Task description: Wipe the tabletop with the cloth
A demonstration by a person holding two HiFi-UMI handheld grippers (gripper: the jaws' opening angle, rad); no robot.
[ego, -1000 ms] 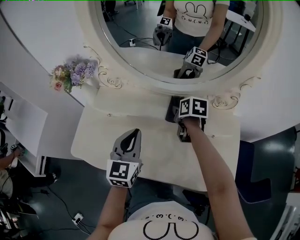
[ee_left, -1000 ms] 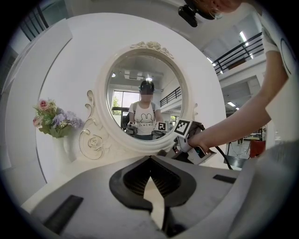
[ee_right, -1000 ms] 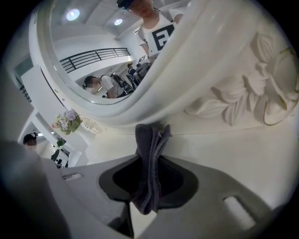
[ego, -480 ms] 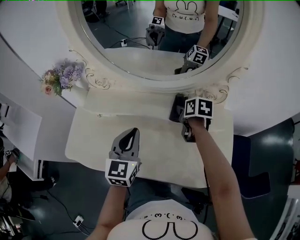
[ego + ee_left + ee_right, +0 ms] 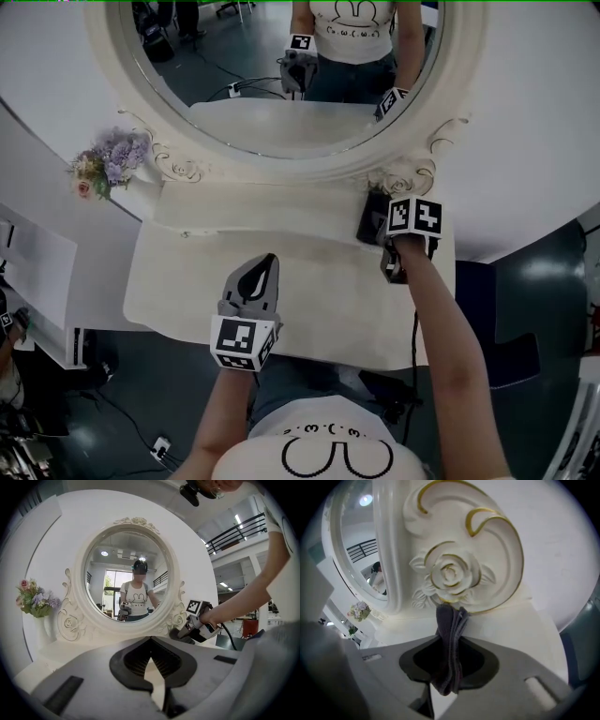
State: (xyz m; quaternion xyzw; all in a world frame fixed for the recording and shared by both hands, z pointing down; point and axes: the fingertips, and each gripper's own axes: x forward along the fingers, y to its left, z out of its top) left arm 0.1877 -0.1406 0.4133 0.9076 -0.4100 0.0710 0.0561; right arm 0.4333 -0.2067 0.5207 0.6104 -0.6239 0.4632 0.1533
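Note:
The dark grey cloth (image 5: 371, 219) hangs folded from my right gripper (image 5: 386, 234), which is shut on it at the back right of the cream tabletop (image 5: 187, 281). In the right gripper view the cloth (image 5: 449, 620) stands between the jaws and reaches the table just below the mirror frame's carved rose (image 5: 450, 573). My left gripper (image 5: 266, 264) hovers over the table's front middle, shut and holding nothing; its jaw tips meet in the left gripper view (image 5: 151, 638). That view also shows the right gripper (image 5: 199, 624) and the cloth (image 5: 179, 633) at the far right.
A large oval mirror (image 5: 272, 84) in an ornate cream frame stands along the back of the table. A vase of purple and pink flowers (image 5: 103, 164) sits at the back left. The table's right edge (image 5: 452, 281) lies close beside the right gripper; dark floor surrounds the table.
My right gripper has carried the cloth to the right along the back of the table, toward the right corner. The left gripper has stayed over the front middle.

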